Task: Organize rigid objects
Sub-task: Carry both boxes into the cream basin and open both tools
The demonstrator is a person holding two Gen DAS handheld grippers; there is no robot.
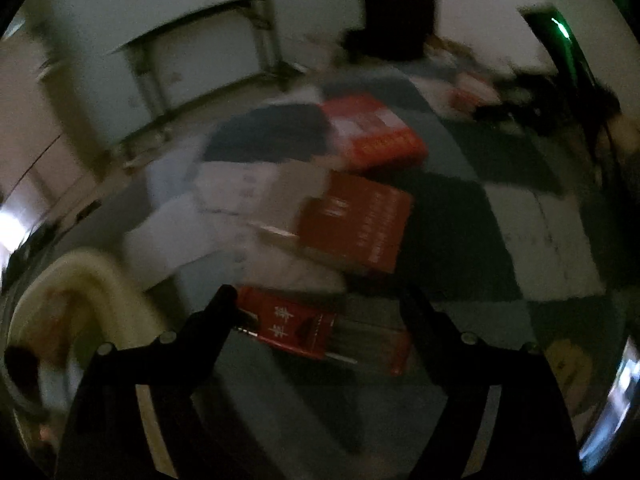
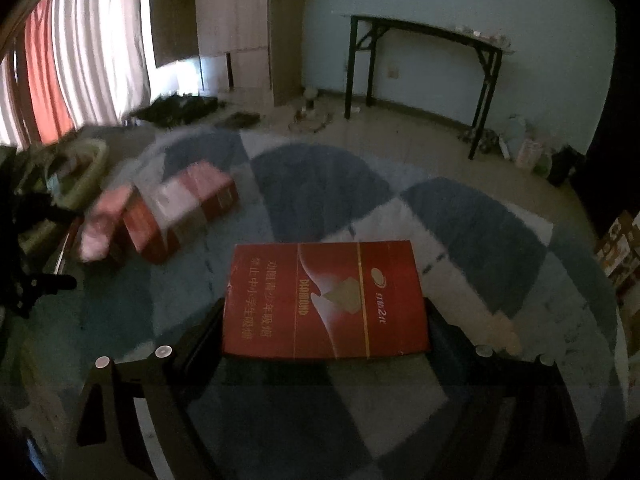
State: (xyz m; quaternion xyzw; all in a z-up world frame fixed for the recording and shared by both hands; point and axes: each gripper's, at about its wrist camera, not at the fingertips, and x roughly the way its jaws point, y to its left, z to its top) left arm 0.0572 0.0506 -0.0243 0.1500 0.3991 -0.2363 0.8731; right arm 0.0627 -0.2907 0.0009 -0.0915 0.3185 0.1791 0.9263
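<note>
In the right wrist view a flat red carton (image 2: 326, 300) with gold print lies between the fingers of my right gripper (image 2: 325, 305). Both pads press on its long sides, so the gripper is shut on it, just above the blue and white checkered rug (image 2: 320, 184). In the blurred left wrist view a smaller red box (image 1: 296, 328) with white characters spans the jaws of my left gripper (image 1: 320, 296), which is shut on its ends. More red boxes (image 1: 368, 132) (image 1: 356, 224) and a white one (image 1: 240, 188) lie on the rug beyond it.
A group of red and pink boxes (image 2: 180, 208) sits at the left of the rug. A pale basket (image 1: 80, 288) (image 2: 80, 168) stands by the rug's edge. A black folding table (image 2: 424, 40) stands against the far wall, with clutter on the tiled floor around it.
</note>
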